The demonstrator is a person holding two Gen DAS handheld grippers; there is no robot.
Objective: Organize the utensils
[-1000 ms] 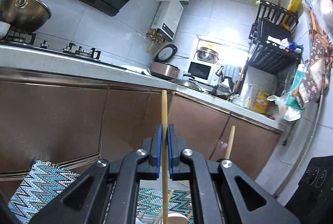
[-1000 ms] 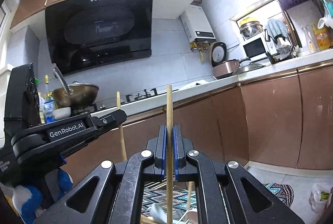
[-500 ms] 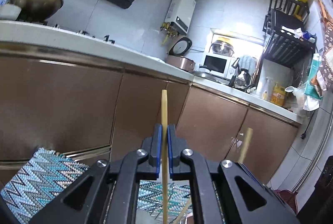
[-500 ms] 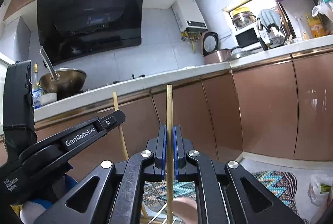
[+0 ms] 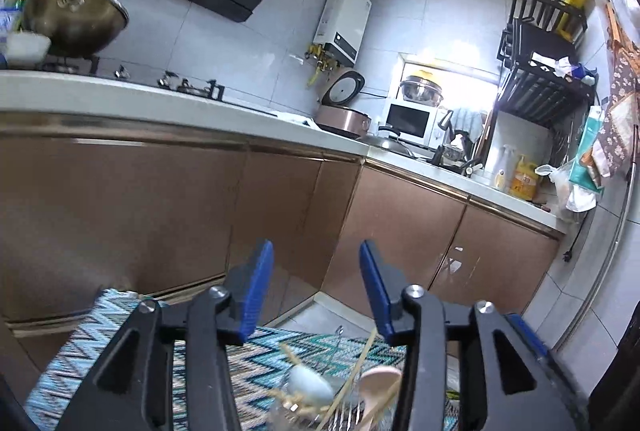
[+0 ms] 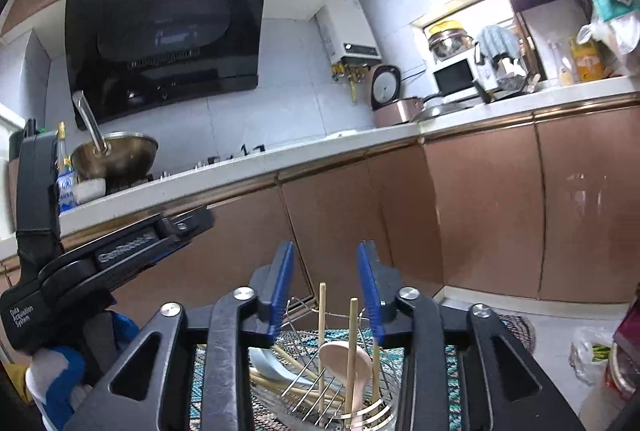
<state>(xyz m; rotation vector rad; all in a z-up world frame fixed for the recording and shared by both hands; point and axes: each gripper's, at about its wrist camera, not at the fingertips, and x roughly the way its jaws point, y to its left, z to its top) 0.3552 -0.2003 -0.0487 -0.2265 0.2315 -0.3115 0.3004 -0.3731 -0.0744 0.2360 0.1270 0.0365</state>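
Observation:
My right gripper (image 6: 325, 285) is open and empty, just above a wire utensil holder (image 6: 380, 407). Wooden chopsticks (image 6: 352, 343) stand upright in the holder beside a pink spoon (image 6: 334, 359) and a pale blue spoon (image 6: 272, 367). My left gripper (image 5: 316, 287) is open and empty. Below it, the same holder's contents show at the bottom edge: chopsticks (image 5: 360, 371), the pale blue spoon (image 5: 310, 385) and the pink spoon (image 5: 378, 383). The left gripper also appears at the left of the right wrist view (image 6: 120, 251).
Brown cabinet fronts (image 5: 160, 215) run under a white countertop (image 5: 200, 111) with a wok (image 5: 76, 19) on the stove. A zigzag-patterned mat (image 5: 72, 359) lies under the holder. A plastic bag with greens (image 6: 592, 355) lies on the floor at right.
Both grippers have opened and let go of their chopsticks, which now stand in the wire holder. Both grippers sit lower over the holder than before.

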